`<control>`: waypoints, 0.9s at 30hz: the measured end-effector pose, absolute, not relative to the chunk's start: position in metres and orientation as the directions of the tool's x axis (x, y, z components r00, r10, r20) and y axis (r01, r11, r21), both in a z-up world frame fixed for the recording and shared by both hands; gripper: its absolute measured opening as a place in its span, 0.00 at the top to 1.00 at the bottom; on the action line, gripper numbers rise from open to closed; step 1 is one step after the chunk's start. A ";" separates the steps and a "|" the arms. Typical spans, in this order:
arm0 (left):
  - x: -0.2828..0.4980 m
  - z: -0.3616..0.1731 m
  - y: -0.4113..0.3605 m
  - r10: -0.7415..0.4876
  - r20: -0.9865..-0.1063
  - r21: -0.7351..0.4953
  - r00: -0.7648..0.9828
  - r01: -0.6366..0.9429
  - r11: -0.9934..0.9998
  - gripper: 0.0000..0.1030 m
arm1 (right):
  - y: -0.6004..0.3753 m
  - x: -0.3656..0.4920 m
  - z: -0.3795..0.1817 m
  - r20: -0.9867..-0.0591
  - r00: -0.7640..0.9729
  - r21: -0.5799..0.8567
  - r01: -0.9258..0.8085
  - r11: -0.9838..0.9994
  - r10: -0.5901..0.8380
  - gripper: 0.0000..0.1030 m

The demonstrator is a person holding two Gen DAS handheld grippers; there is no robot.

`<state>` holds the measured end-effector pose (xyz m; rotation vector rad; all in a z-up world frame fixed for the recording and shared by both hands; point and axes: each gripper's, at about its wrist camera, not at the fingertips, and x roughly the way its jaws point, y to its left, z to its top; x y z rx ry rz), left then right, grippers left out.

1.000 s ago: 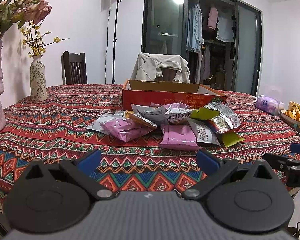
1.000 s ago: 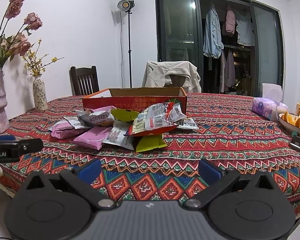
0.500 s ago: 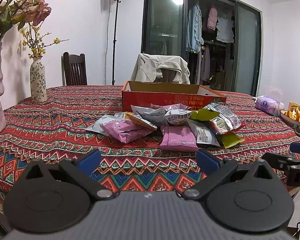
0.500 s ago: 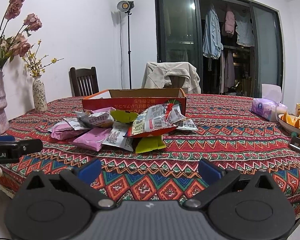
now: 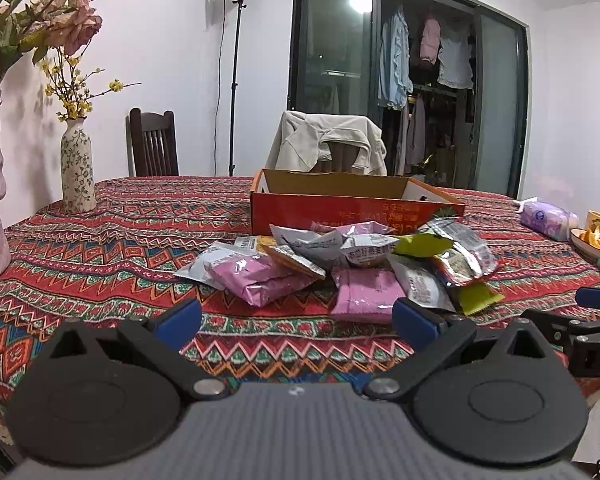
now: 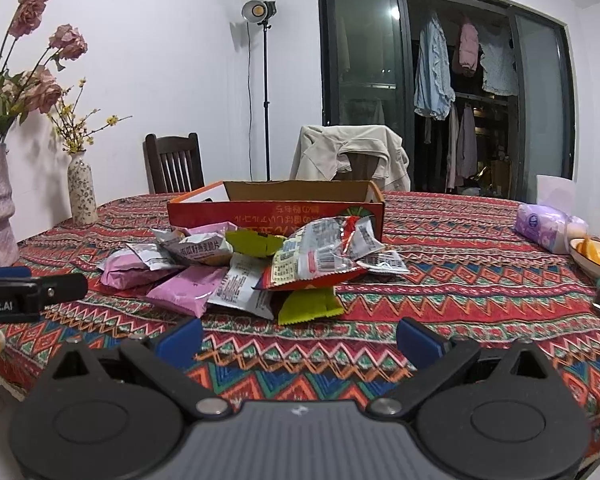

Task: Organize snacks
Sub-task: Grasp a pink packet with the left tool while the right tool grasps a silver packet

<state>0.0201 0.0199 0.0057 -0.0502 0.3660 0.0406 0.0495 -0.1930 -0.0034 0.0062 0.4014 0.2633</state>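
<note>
Snacks (image 5: 340,264) are lying heaped mid-frame on the tabletop (image 5: 100,248), just before the red box (image 5: 356,208). We are holding left gripper (image 5: 296,318) and right gripper (image 6: 300,338) fingers wide apart, empty; approach is pending: selecting one packet.

Two low wrist views side by side at the table's near edge, both facing the snack pile (image 5: 352,264) (image 6: 260,268).
</note>
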 end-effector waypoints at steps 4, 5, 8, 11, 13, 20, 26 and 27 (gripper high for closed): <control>0.032 0.005 0.025 0.037 -0.366 -0.043 0.930 -0.057 0.997 0.00 | -0.184 0.066 -0.002 -0.389 0.885 0.043 -0.259 0.965 0.255 0.05; 0.035 0.004 0.026 0.039 -0.368 -0.042 0.929 -0.058 0.997 0.00 | -0.182 0.070 -0.002 -0.389 0.885 0.040 -0.260 0.965 0.254 0.07; 0.043 0.004 0.030 0.045 -0.373 -0.043 0.927 -0.066 0.997 0.00 | -0.177 0.082 0.001 -0.389 0.888 0.022 -0.258 0.966 0.246 0.09; 0.050 0.004 0.035 0.052 -0.380 -0.045 0.924 -0.075 0.996 0.00 | -0.174 0.094 0.003 -0.392 0.889 0.005 -0.254 0.967 0.236 0.18; 0.056 0.003 0.038 0.057 -0.385 -0.047 0.921 -0.081 0.996 0.00 | -0.171 0.105 0.004 -0.400 0.887 -0.007 -0.254 0.967 0.230 0.20; 0.075 0.002 0.049 0.068 -0.406 -0.056 0.911 -0.099 0.994 0.00 | -0.161 0.145 0.006 -0.440 0.878 -0.072 -0.246 0.967 0.191 0.30; 0.088 0.004 0.062 0.083 -0.415 -0.066 0.906 -0.121 0.990 0.00 | -0.146 0.180 0.005 -0.485 0.857 -0.106 -0.257 0.960 0.176 0.30; 0.091 0.004 0.064 0.087 -0.418 -0.067 0.904 -0.127 0.990 0.00 | -0.144 0.186 0.003 -0.496 0.851 -0.109 -0.260 0.959 0.174 0.30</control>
